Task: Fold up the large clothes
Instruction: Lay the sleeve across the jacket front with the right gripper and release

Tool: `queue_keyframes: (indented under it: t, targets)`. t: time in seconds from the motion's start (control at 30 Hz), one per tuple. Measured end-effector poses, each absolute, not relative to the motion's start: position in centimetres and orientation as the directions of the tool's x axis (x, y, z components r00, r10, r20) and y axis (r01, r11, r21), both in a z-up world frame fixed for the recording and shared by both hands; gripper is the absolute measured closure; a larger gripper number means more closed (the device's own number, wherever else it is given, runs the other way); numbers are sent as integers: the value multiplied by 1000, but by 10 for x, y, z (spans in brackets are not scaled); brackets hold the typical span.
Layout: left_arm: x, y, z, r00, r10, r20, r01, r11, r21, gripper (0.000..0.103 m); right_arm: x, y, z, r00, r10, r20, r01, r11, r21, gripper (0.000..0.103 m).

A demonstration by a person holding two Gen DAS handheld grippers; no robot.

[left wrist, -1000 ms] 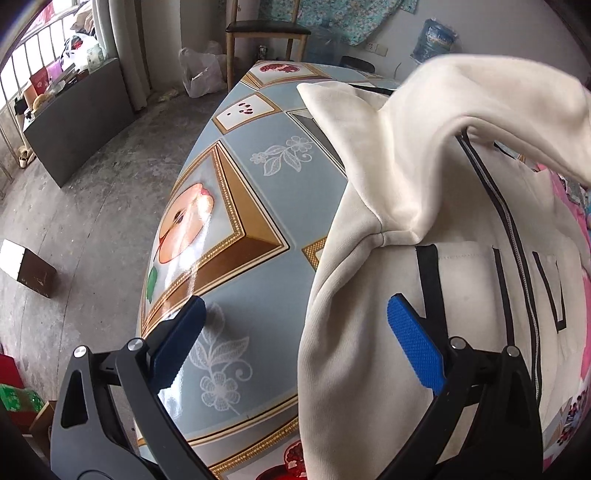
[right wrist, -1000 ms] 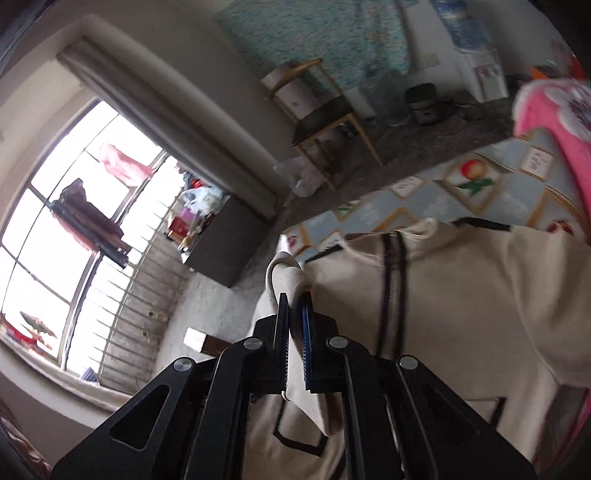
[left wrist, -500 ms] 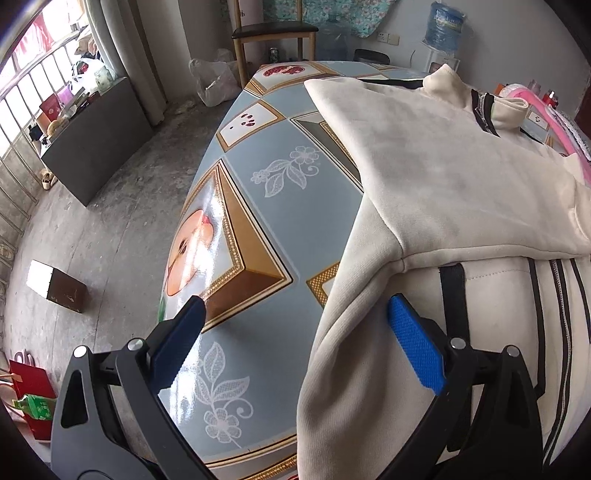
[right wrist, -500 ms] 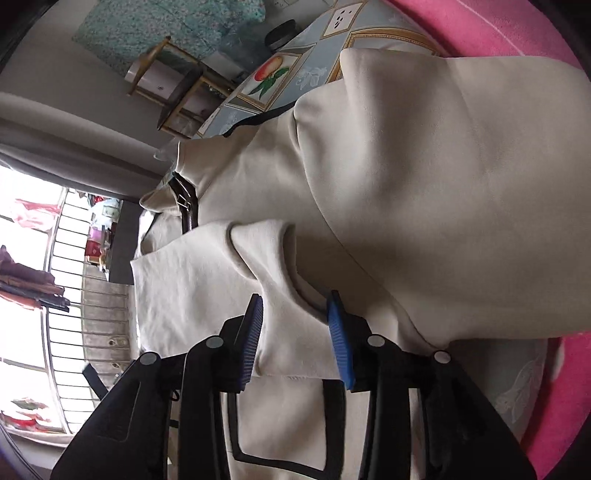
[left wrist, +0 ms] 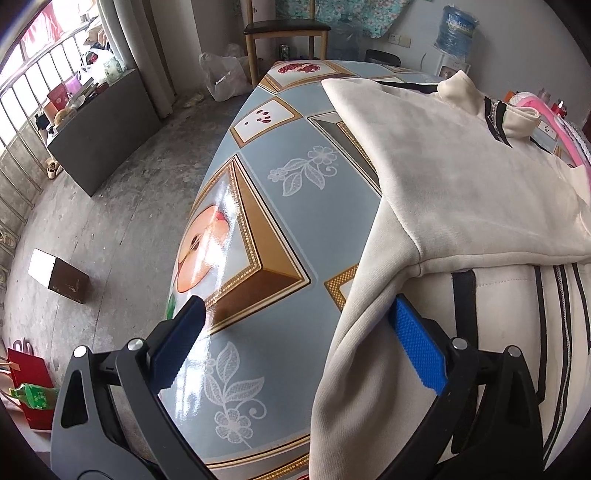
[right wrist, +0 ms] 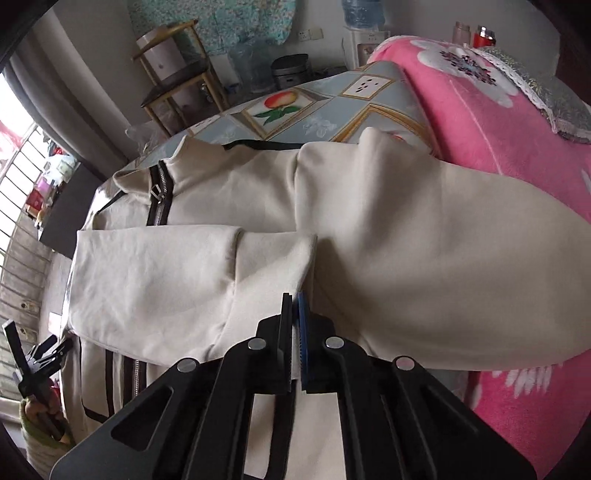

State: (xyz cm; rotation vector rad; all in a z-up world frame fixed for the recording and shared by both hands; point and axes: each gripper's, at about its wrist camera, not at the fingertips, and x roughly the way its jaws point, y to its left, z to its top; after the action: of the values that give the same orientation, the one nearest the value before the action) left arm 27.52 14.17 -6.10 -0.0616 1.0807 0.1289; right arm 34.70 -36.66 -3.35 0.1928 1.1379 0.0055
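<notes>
A glossy worktop (left wrist: 258, 206) printed with fruit pictures stands on a bare concrete floor (left wrist: 110, 206), a wooden chair (left wrist: 284, 33) at twelve o'clock. The left gripper (left wrist: 295, 339) tilts down, jaws wide, straddling the edge of the cream fleece jacket (left wrist: 461, 192) spread at three o'clock. The right gripper (right wrist: 293, 325) is pressed closed above a folded sleeve (right wrist: 177, 284), with a pink blanket (right wrist: 498, 122) at two o'clock.

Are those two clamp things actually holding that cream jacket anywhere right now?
No. The left gripper is open over the jacket's side; the right gripper is shut, apparently empty.
</notes>
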Motion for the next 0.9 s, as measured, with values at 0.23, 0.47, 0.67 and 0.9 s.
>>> queue_keyframes:
  t: [0.23,0.47,0.67,0.9]
  targets:
    - [251,143,-5,555,42,-831,-71,997,3,7,327,-344,-12,512,113,-852,-18,992,121,68]
    - [277,101,34,610,-132,-782,86,991,-101,7,351,-277,-72,393,81,-916,-160,987,19,64]
    - [317,55,18,576,-184,-796,140,982,-126,7,324,-307,-35,453,144,-880,-111,988,105,63]
    - [362,18,-33,498,-163,-852,139,984,-107,7,266,-488,9,557,45,-829,308,916,256,53]
